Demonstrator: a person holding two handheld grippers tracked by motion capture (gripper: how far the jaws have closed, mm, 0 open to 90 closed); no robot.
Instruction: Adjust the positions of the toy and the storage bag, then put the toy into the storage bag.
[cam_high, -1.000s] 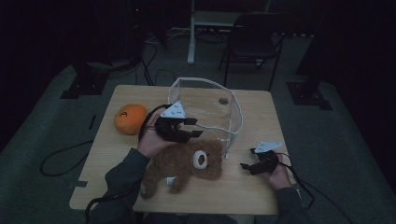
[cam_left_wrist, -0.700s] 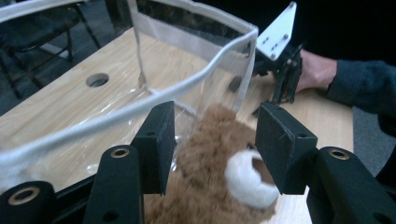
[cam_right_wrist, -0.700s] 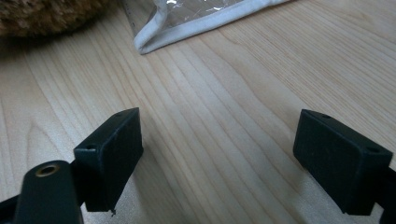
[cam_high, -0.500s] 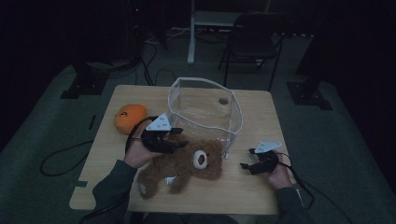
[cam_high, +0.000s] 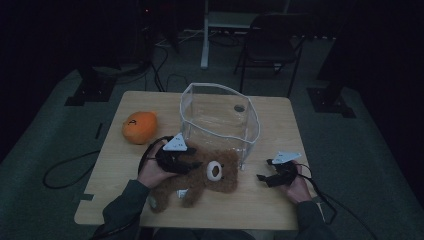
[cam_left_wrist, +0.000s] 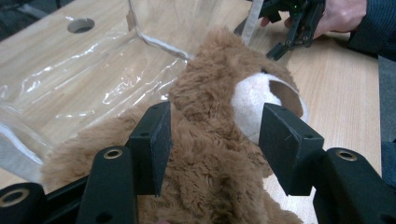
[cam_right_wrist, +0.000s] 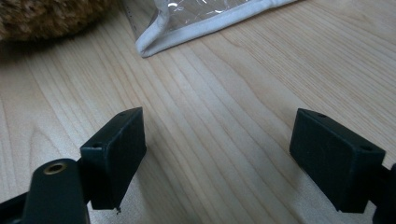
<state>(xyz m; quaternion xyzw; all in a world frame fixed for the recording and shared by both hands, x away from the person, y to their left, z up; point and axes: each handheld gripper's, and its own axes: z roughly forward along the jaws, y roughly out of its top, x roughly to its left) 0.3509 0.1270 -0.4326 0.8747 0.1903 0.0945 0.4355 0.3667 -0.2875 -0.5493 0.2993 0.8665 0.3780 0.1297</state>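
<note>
The high view is very dim. The table (cam_high: 260, 200) is the one lit area, and the floor and the chair (cam_high: 272, 45) behind the table sink into near black. The picture is soft and grainy, with weak colours; the orange toy (cam_high: 139, 127) on the table is the strongest colour.

The left gripper view is much brighter, with even light and no hard shadows. The fur of the teddy bear (cam_left_wrist: 210, 140) is sharp, and the clear plastic box (cam_left_wrist: 84, 88) on the table shows pale glare streaks.

The right gripper view is bright also. The wood grain is sharp; the near black pads (cam_right_wrist: 116, 149) look a little soft, and the bear in the upper corner is blurred.
</note>
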